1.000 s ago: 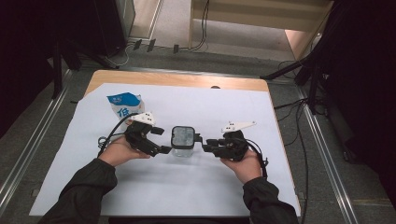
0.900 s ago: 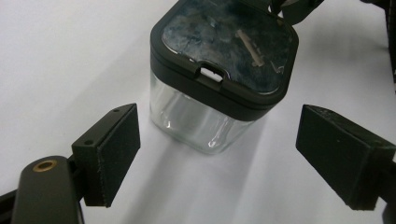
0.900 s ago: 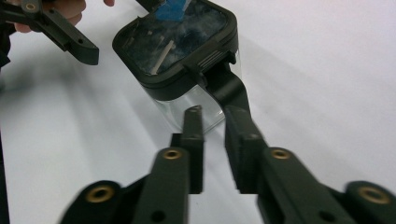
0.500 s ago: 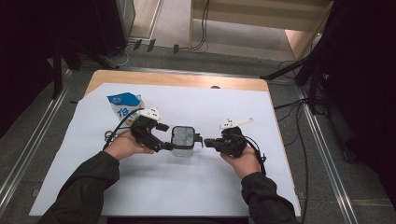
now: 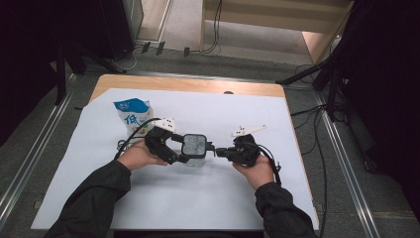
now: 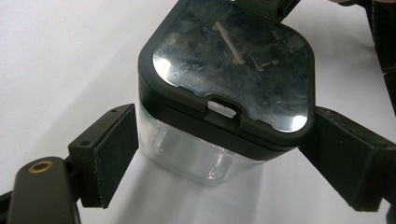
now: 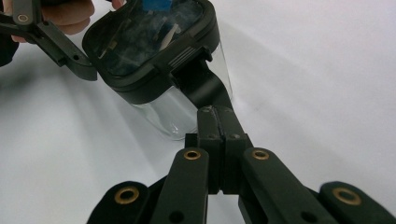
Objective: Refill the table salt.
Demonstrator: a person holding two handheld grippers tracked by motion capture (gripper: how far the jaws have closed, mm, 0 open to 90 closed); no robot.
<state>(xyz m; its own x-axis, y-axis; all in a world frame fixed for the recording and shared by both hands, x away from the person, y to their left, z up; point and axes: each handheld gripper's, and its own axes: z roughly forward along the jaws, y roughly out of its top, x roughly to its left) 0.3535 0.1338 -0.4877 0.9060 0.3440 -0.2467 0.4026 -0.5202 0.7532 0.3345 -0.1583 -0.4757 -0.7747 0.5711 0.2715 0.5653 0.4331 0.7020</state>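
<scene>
Right gripper [image 7: 215, 122] has just clamped the lid handle [image 7: 204, 84]; left gripper [image 6: 224, 163] grips jar [image 5: 193, 152]; lid [image 6: 231, 74] remains closed

Milk carton [image 5: 132, 115] stands left-rear of container [image 5: 193, 149]; elsewhere sheet [image 5: 198, 198] lies open.

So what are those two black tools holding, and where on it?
The left tool grips the clear jar by its glass sides, under the black lid. The right tool is shut on the lid's latch tab.
</scene>
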